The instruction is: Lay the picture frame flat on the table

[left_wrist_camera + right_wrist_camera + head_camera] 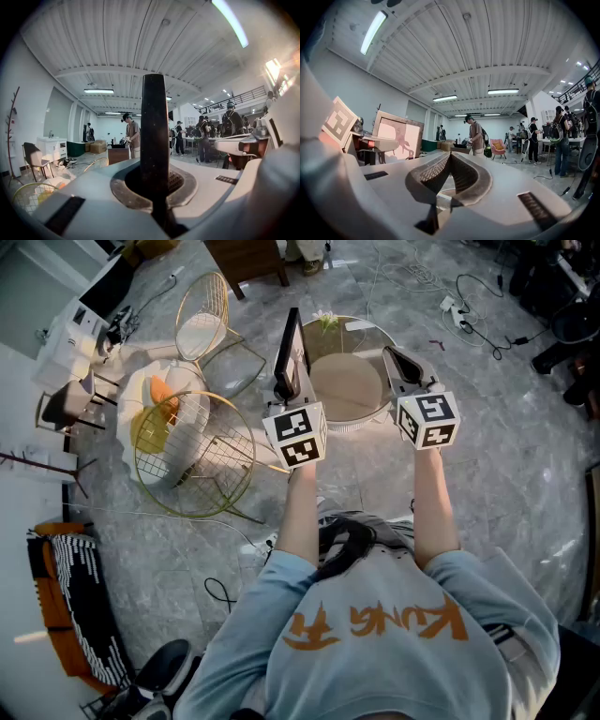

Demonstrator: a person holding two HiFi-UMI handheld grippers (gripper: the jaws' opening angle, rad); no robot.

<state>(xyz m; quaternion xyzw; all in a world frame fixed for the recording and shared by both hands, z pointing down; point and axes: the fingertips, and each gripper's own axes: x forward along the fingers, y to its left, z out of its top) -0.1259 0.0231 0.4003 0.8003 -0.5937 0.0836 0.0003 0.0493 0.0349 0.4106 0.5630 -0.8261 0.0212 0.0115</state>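
**Views.** The head view alone gives the layout from above: a round table [361, 421] ahead of the person, wire chairs [194, 454] on the floor to its left, and both forearms reaching out over the table's near edge. The left gripper view alone shows the grip up close, with the picture frame [154, 126] a dark upright bar seen edge-on. The right gripper view alone shows the frame's face [396, 136], a pale picture in a light wooden border, off to its left behind the left gripper's marker cube [339, 121]. People stand in the hall in both gripper views.

**Arms.** Both are stretched forward, side by side and apart, with the grippers held about level.

**Left gripper** [284, 382] – jaws clamped narrowly on the lower edge of the picture frame [292, 338], the pads [180, 183] pressing either side of it.

**Right gripper** [394, 360] – jaws drawn together until the tips meet [449, 157], with nothing between them. It touches neither the frame nor the table.

**Picture frame.** It stands upright in the left gripper over the table's left part, not laid flat. Whether its bottom edge touches the tabletop cannot be told.
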